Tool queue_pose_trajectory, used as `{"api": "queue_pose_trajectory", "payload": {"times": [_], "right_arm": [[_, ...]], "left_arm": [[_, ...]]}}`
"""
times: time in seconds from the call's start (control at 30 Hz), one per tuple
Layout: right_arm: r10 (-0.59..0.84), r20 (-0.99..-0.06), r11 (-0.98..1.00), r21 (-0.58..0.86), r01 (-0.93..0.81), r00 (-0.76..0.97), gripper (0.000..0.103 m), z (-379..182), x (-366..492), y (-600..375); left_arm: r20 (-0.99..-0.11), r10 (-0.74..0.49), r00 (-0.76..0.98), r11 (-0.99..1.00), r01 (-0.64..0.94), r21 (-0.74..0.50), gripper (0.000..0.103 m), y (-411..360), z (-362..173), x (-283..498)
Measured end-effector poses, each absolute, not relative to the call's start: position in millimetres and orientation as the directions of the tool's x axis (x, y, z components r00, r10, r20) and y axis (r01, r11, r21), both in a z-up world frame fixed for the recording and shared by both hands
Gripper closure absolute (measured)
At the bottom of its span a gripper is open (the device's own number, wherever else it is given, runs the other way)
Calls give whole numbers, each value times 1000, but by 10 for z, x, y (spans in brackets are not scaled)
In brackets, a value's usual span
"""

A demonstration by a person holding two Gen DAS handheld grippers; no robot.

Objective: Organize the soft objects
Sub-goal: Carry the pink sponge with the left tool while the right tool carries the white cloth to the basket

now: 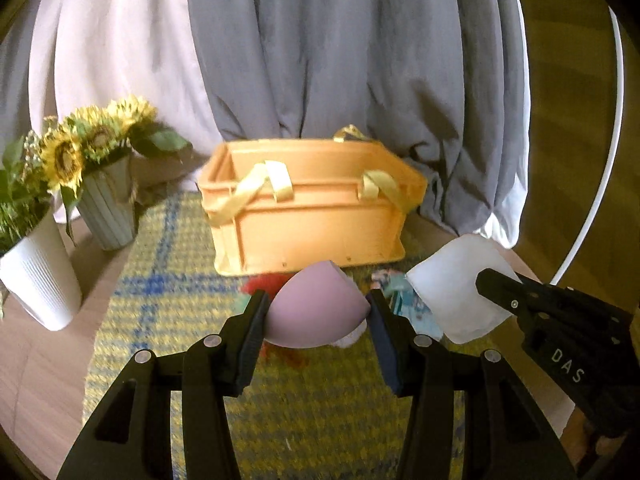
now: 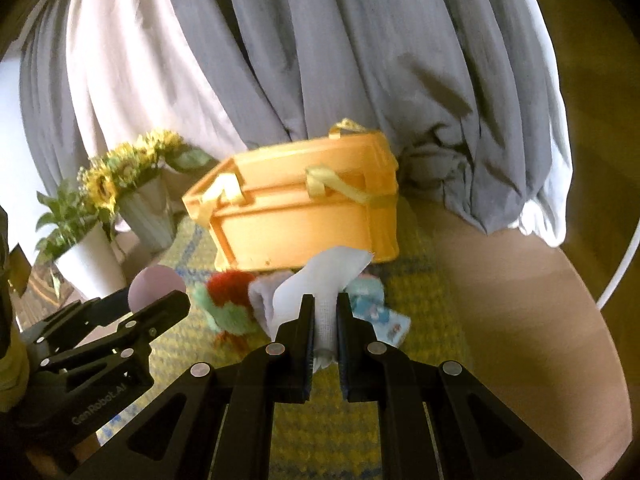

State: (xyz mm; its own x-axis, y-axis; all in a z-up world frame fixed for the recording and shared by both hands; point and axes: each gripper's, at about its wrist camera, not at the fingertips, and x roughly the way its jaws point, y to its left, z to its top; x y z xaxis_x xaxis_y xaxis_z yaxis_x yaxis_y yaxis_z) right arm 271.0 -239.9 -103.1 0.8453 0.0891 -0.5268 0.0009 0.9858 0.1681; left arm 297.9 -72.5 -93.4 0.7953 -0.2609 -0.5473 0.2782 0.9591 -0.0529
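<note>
Orange crate (image 1: 308, 216) sat on a yellow mat (image 1: 168, 280) ahead of both grippers, curtains (image 1: 320, 48) behind it, sunflower vases (image 1: 108, 208) off to the left. Couple of plush toys (image 2: 230, 304) lay between crate and grippers. Left gripper (image 1: 318, 312) had its jaws clamped on a pink sponge (image 1: 316, 312); right gripper (image 2: 324, 320) had its jaws pinched tight on a white cloth (image 2: 328, 276), both lifted off the surface (image 2: 520, 300).

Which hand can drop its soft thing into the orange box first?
Probably the left. Its gripper holds the pink sponge straight in front of the box; the right gripper, holding the white cloth, sits off to the box's side.
</note>
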Motion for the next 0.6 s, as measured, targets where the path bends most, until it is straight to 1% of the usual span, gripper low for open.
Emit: {"api": "queue_pose_trajectory", "payload": {"times": [0.6], "right_arm": [[86,-371,985,169,-24,925,92,-471,2852,-2278]], "left_arm": [[-390,-240,889,966,257,-9,54,-583,-355,3103]]}}
